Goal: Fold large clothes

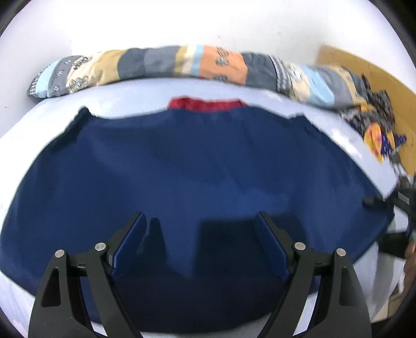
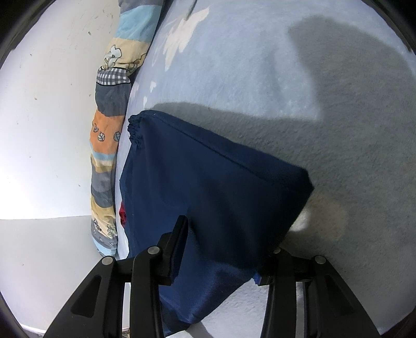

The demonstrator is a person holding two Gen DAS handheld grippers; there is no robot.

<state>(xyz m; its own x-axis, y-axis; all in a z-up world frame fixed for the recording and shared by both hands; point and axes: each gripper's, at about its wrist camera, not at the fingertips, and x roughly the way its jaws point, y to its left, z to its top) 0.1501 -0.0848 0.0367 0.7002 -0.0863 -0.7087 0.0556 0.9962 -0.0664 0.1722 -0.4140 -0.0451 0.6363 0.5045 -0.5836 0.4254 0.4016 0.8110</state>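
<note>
A large navy blue garment (image 1: 187, 169) lies spread flat on the pale blue bed sheet (image 1: 135, 96), with a red garment edge (image 1: 205, 104) showing at its far side. My left gripper (image 1: 200, 234) is open just above the near part of the navy cloth, holding nothing. In the right wrist view the navy garment (image 2: 208, 182) is lifted, one end draped across my right gripper (image 2: 228, 234). Its jaws stand wide apart with the cloth lying between and over them; the right finger is hidden under cloth.
A rolled patchwork quilt (image 1: 182, 65) runs along the bed's far edge against the white wall (image 1: 182, 23), and it also shows in the right wrist view (image 2: 109, 130). A cardboard box (image 1: 364, 70) and a patterned cloth (image 1: 377, 130) sit at the right.
</note>
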